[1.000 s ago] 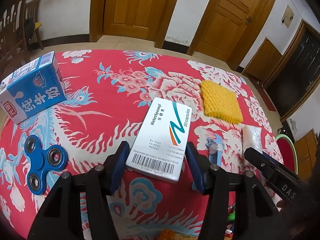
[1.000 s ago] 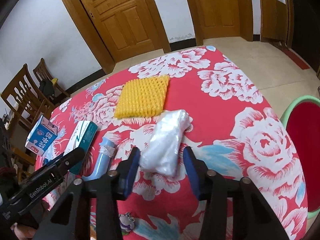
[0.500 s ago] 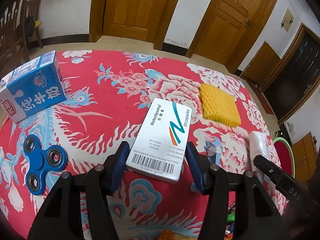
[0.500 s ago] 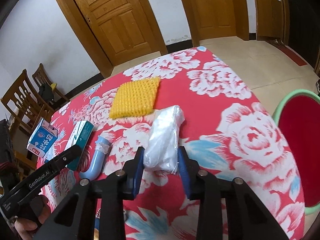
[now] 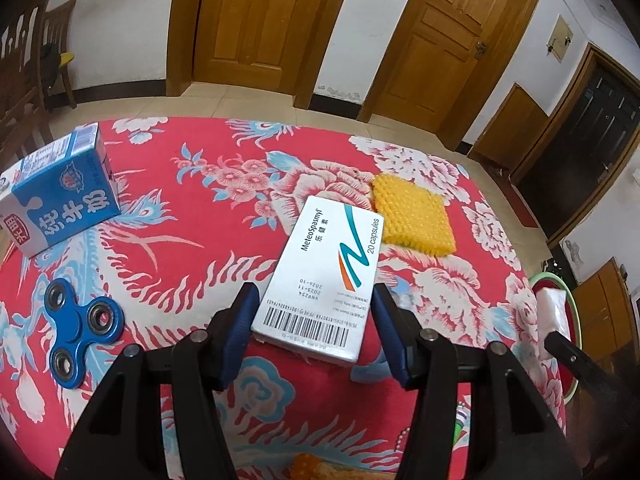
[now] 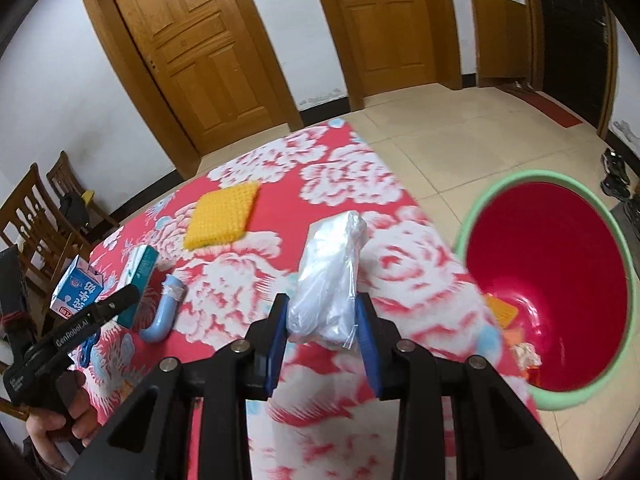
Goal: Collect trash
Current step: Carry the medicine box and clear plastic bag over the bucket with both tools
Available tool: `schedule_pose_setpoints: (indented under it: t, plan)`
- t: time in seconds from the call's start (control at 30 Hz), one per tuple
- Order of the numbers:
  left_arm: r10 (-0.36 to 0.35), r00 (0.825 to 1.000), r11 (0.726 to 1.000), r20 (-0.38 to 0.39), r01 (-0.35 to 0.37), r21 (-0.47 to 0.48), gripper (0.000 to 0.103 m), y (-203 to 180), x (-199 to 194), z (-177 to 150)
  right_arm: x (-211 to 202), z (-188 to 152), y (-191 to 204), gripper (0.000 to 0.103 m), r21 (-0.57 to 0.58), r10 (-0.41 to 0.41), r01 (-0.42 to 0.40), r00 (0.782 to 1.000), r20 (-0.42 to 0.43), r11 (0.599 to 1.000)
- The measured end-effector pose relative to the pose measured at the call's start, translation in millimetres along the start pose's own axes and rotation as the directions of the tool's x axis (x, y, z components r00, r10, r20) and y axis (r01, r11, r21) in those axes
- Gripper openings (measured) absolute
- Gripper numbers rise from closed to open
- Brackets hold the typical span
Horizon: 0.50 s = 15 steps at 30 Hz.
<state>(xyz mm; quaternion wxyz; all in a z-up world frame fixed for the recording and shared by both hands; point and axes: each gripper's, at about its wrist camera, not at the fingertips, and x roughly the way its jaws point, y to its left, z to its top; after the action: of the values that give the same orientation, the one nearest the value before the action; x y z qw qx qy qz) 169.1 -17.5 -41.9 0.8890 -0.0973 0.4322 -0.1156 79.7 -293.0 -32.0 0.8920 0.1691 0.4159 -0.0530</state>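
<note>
Right gripper (image 6: pixel 323 322) closed on the crumpled plastic bag (image 6: pixel 330 276), lifted above the right edge of the red flowered tablecloth (image 6: pixel 352 168), near the red bin with green rim (image 6: pixel 548 280) on the floor. Left gripper (image 5: pixel 312 330) open, blue fingers (image 5: pixel 238 330) on both sides of the white medicine box (image 5: pixel 324 280), apparently not touching. Milk carton (image 5: pixel 60 196) at left edge, blue spinner (image 5: pixel 78 320) below it, yellow foam net (image 5: pixel 412 216) toward far right.
</note>
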Motion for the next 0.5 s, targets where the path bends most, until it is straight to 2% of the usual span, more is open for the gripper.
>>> schedule_pose_setpoints:
  t: [0.23, 0.5]
  plan:
    - [-0.005, 1.000, 1.000, 0.021, 0.004, 0.016, 0.058, -13.3, -14.0, 1.2, -23.1, -4.3, -34.5, 0.036, 0.050, -0.043, 0.042, 0.999, 0.031, 0.998]
    - [-0.050, 0.999, 0.996, 0.014, 0.048, 0.074, 0.058, -50.3, -29.2, -6.8, -43.9, -12.4, -70.3, 0.036, 0.113, -0.069, 0.062, 0.996, 0.054, 0.992]
